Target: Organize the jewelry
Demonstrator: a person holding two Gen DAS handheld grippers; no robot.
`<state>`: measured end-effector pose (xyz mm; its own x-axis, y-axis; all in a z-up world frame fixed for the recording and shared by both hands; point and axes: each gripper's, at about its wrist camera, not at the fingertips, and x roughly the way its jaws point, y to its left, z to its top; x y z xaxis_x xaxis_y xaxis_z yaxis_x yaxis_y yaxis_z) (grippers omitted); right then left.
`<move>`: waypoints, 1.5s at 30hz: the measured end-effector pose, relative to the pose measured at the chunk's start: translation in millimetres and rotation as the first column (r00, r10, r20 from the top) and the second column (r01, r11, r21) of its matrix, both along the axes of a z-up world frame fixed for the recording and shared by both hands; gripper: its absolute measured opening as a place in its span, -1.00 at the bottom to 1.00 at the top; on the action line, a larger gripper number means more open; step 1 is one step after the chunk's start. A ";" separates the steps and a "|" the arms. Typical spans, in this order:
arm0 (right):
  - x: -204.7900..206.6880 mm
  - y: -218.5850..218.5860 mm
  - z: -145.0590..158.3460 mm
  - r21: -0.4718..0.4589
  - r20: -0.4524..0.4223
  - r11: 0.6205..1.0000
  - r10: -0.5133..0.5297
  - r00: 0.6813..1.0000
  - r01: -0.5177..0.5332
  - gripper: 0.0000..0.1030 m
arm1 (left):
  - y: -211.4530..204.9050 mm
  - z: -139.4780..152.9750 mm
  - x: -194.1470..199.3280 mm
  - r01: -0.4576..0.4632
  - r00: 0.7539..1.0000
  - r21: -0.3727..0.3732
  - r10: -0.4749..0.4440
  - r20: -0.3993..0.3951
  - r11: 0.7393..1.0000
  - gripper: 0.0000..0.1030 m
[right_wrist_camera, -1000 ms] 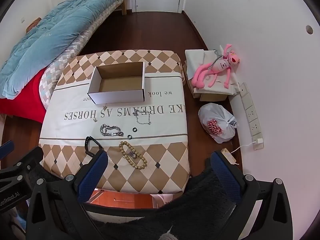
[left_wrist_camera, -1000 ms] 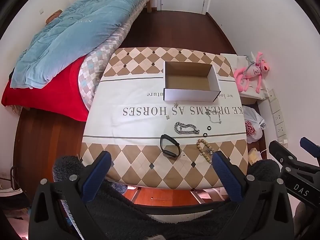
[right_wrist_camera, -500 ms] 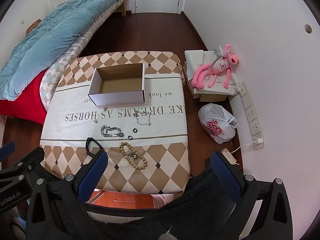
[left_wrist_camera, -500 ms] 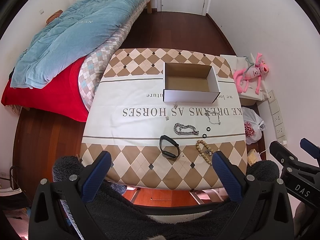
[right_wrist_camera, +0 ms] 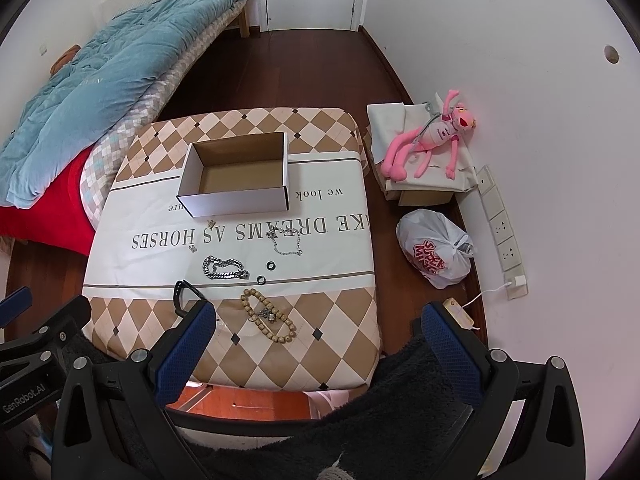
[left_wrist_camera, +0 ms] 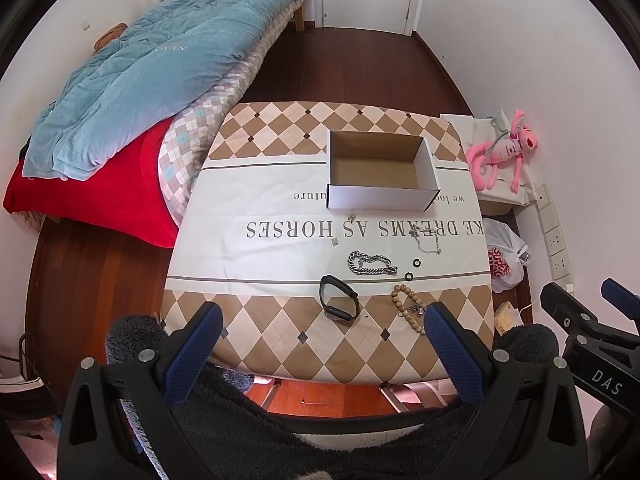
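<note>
Left wrist view: left gripper point(left_wrist_camera: 320, 338) is held spread wide and empty, above the near edge of the table point(left_wrist_camera: 248, 256); nothing is pinched. The jewelry is laid out loose on the cloth: black wristband point(left_wrist_camera: 338, 298) nearest, bead bracelet point(left_wrist_camera: 408, 307) just to its right, thick silver chain point(left_wrist_camera: 371, 263) beyond, two small black rings point(left_wrist_camera: 412, 270) to the right of it, thin necklace point(left_wrist_camera: 429, 241) farther still. The open box point(left_wrist_camera: 380, 170) sits at the far side, apparently empty, so nothing is judged sorted yet. The wristband is probably the best first pick for this side: it should be approached from above and the band closed on across its width. Right wrist view: right gripper point(right_wrist_camera: 320, 338) is likewise spread and empty, over the near right corner of the table. The bead bracelet point(right_wrist_camera: 267, 316) lies nearest to it; it should be pinched at the metal charm or across one strand so the loop hangs free. The silver chain point(right_wrist_camera: 225, 268) is best bunched up, not dragged, since the cloth may be snagged.
</note>
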<state>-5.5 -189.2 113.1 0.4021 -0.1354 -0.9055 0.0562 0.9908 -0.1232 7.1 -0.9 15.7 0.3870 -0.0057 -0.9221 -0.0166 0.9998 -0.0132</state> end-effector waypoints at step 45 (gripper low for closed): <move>1.2 -1.1 7.2 -0.004 0.016 1.000 -0.001 1.000 0.002 1.00 | -2.4 3.5 2.2 -0.001 1.000 -0.003 0.002 0.013 1.000 1.00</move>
<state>-4.3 -190.3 120.3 0.4161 -0.1397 -0.8985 0.0597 0.9902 -0.1263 9.3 -3.3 19.2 0.3985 -0.0083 -0.9171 -0.0179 0.9997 -0.0168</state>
